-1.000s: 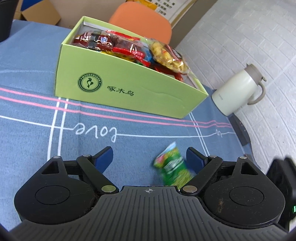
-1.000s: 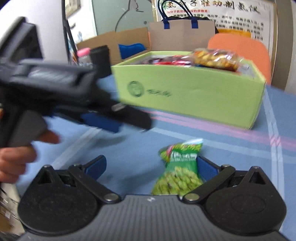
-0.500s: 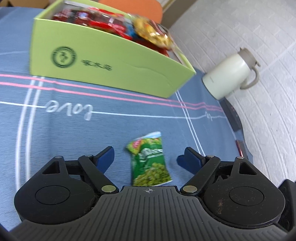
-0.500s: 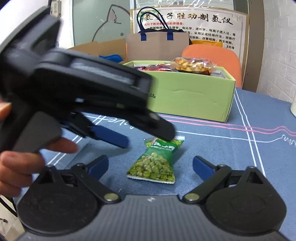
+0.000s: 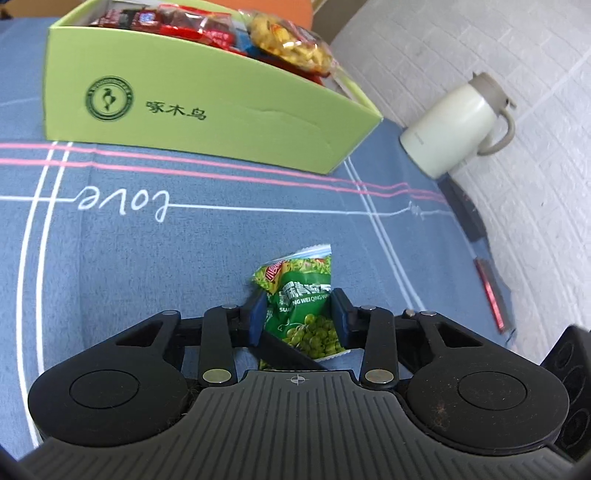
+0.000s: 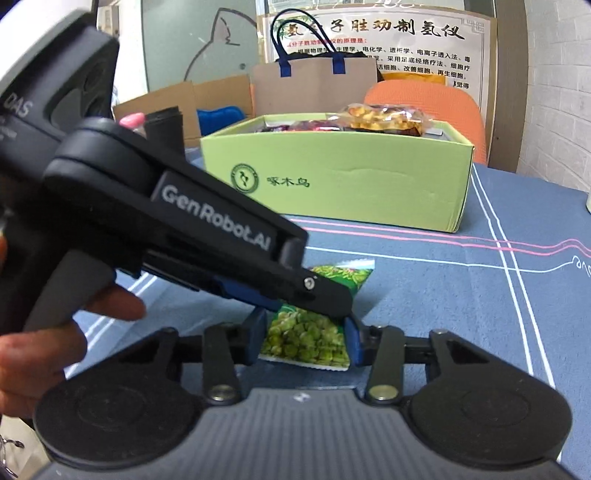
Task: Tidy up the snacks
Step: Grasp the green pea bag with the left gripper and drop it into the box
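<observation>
left gripper (image 5: 298, 314) in the left wrist view has its blue pads (image 5: 256, 314) pressed on both sides of the green pea packet (image 5: 303, 306), jaws closing on it, packet pinched between them just above the blue tablecloth (image 5: 147, 266). packet's top seal sticks out past the fingertips toward the green box (image 5: 207, 110), well apart from it. box sits further back on the cloth, open top, stuffed with red snack packets (image 5: 184, 26) and a clear bag of yellow snacks (image 5: 288, 40) at its right end. white jug (image 5: 454, 129) with a grey lid stands right of the box near the white brick wall. a black edge of the other gripper cuts under the packet's lower left. right wrist view: right gripper (image 6: 306, 338) is clamped on the lower end of the same pea packet (image 6: 306, 338), blue pads (image 6: 258, 338) touching both sides. left gripper (image 6: 314, 295) comes in from the left, crossing over the packet's middle, held by the person's hand (image 6: 48, 343) at the left edge. packet's top corner shows beyond it. green box (image 6: 340, 184) behind, orange chair (image 6: 436, 107) and paper bag (image 6: 314, 88) further back.
</observation>
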Motion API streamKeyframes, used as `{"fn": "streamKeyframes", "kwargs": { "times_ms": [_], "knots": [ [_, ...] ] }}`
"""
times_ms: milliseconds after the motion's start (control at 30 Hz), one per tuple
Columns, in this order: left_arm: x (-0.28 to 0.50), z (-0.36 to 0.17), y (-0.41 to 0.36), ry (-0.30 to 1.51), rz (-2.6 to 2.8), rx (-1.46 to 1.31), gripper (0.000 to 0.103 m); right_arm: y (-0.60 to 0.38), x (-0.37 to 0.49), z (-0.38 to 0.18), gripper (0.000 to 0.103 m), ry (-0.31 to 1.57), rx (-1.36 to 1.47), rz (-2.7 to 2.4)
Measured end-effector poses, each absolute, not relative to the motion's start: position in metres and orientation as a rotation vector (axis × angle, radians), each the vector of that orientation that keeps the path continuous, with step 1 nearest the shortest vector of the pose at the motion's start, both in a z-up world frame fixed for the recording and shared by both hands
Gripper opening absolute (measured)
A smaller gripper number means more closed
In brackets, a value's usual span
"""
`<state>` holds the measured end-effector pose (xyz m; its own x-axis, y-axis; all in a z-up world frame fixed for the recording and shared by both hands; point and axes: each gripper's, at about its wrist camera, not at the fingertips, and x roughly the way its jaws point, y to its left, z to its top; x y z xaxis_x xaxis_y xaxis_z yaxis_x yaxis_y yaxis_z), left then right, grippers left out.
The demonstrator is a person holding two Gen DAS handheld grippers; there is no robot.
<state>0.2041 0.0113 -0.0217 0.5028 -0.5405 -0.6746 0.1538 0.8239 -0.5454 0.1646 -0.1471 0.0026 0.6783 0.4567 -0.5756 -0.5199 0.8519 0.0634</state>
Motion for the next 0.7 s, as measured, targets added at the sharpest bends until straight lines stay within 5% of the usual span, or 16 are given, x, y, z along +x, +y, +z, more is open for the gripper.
{"fn": "streamKeyframes", "kwargs": {
  "times_ms": [400,700],
  "knots": [
    [0.267,0.078,0.062,0.692,-0.334,-0.451,0.016,-0.079,0.247,0.084,0.052,0.388,-0.162,0.657],
    [0.356,0.067,0.094,0.72,-0.235,-0.456,0.016,-0.035,0.338,0.068,0.052,0.456,-0.138,0.71]
  ]
}}
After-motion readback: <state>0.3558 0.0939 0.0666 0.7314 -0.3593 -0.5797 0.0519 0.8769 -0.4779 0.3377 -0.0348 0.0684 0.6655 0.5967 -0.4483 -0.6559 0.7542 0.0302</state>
